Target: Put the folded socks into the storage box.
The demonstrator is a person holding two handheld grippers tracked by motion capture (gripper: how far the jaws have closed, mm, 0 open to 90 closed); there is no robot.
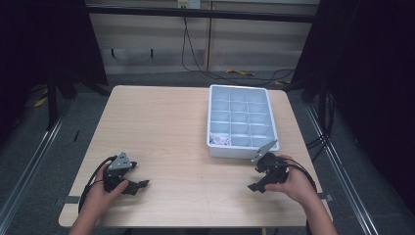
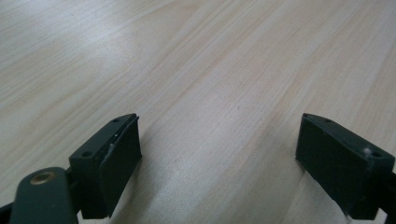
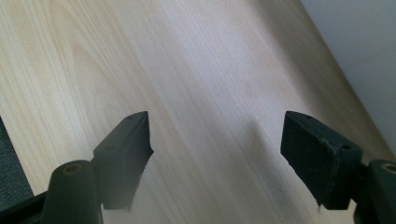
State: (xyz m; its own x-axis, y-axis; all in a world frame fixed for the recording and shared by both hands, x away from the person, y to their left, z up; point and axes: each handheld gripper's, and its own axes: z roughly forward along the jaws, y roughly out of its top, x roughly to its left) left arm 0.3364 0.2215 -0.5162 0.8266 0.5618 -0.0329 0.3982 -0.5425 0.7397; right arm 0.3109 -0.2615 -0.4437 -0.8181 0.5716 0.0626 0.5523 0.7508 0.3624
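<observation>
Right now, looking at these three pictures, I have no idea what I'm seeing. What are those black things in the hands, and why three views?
A person sits at a wooden table and holds a hand tool in each hand: the left gripper and the right gripper. Each has two black jaws that pinch. The wide picture comes from a camera above the table. The other two come from small cameras riding on each tool, looking along its jaws: left gripper, right gripper. Both stand open over bare wood and hold nothing. On the table sits a white compartment tray, with something pale and pinkish in one near corner compartment.
</observation>
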